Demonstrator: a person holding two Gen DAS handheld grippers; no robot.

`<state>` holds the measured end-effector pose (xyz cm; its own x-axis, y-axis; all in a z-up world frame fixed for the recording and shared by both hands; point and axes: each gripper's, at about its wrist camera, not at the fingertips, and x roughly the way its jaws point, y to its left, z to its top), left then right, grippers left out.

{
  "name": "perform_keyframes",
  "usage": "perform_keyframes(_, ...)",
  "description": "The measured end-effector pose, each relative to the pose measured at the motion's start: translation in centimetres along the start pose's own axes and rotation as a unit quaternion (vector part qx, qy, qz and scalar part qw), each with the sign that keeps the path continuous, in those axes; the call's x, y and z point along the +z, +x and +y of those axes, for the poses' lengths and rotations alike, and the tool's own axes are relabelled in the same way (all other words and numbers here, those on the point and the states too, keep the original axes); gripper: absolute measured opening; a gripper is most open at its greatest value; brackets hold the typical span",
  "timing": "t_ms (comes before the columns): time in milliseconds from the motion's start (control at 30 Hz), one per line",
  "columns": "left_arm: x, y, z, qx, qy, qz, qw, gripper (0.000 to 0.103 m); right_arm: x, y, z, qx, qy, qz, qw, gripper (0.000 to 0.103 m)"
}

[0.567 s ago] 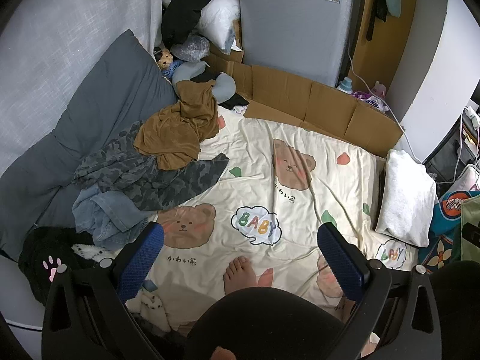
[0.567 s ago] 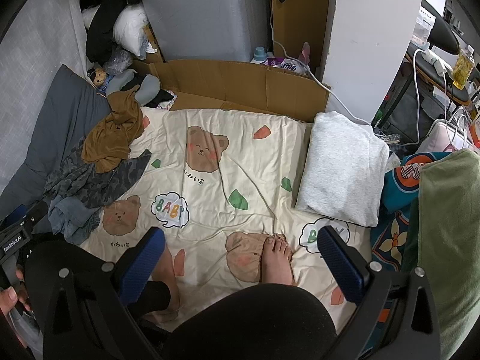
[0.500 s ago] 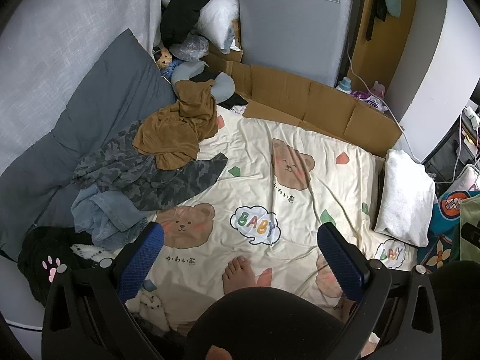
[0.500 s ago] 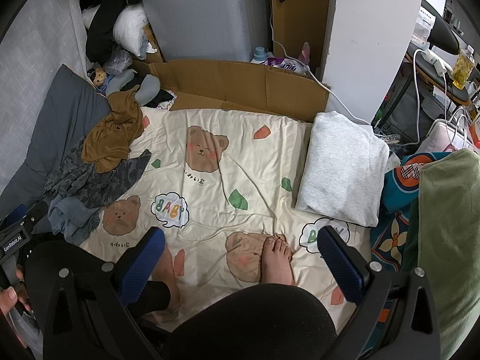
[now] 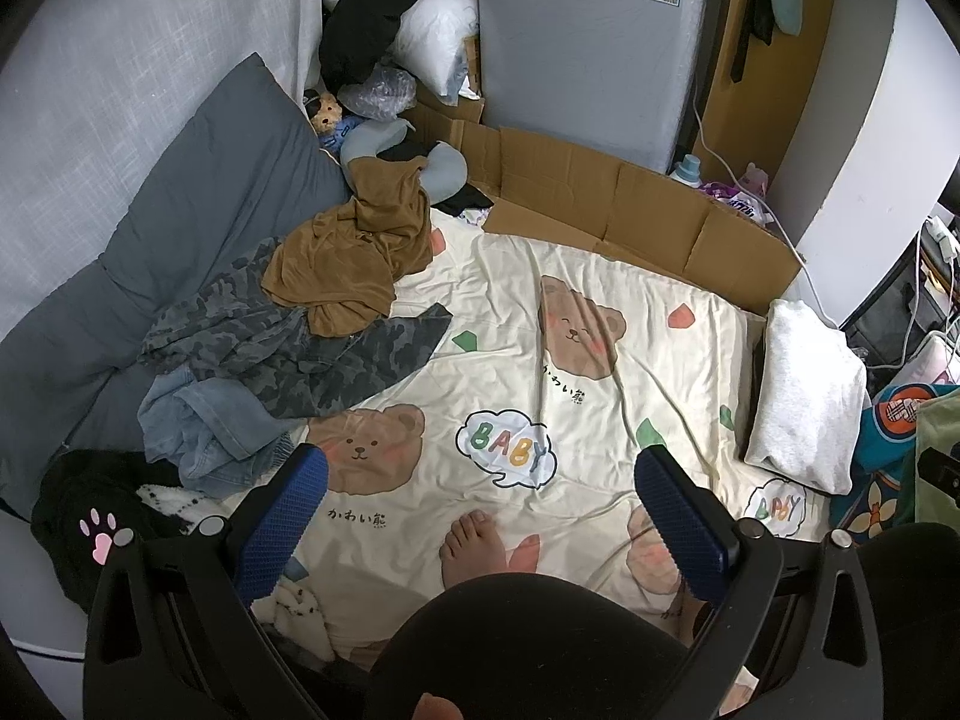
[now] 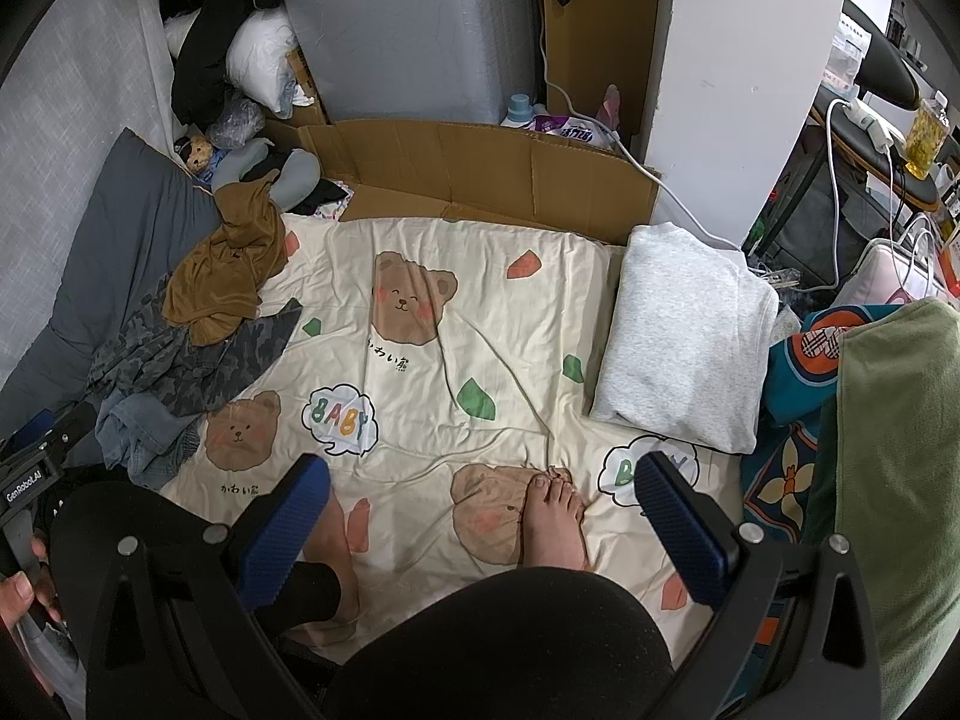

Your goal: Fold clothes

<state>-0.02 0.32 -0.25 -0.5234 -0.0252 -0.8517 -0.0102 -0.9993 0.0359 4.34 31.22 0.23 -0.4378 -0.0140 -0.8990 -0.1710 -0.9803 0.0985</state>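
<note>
A heap of unfolded clothes lies at the left of the cream bear-print blanket (image 5: pixel 600 396): a brown garment (image 5: pixel 354 258) on top, a grey camouflage piece (image 5: pixel 312 360) under it, and a blue denim piece (image 5: pixel 204 426) nearest me. A folded light-grey garment (image 6: pixel 684 330) rests at the blanket's right edge. My left gripper (image 5: pixel 480 516) hangs open above the blanket, to the right of the heap, holding nothing. My right gripper (image 6: pixel 480 516) is also open and empty, above the person's bare foot (image 6: pixel 555 516). The same heap shows in the right wrist view, with the brown garment (image 6: pixel 228 264) on top.
A grey pillow (image 5: pixel 180 228) leans on the left wall. Flattened cardboard (image 5: pixel 630 204) borders the blanket's far side, before a tall grey wrapped panel (image 5: pixel 588 42). The person's black-clad knee (image 5: pixel 540 642) fills the foreground. A green cloth (image 6: pixel 888 480) and patterned fabric (image 6: pixel 786 360) lie at right, with cables behind.
</note>
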Motion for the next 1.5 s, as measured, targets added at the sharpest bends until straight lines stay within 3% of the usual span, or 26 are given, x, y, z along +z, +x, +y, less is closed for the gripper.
perform_keyframes(1100, -0.1, 0.2, -0.4, -0.009, 0.001, 0.009, 0.9999, 0.102, -0.1, 0.4, 0.9, -0.011, -0.009, 0.010, 1.000, 0.102)
perform_keyframes(1500, -0.2, 0.1, -0.2, -0.016, -0.006, 0.013, 0.9998, 0.102, -0.2, 0.1, 0.5, 0.007, 0.000, 0.004, 1.000, 0.102)
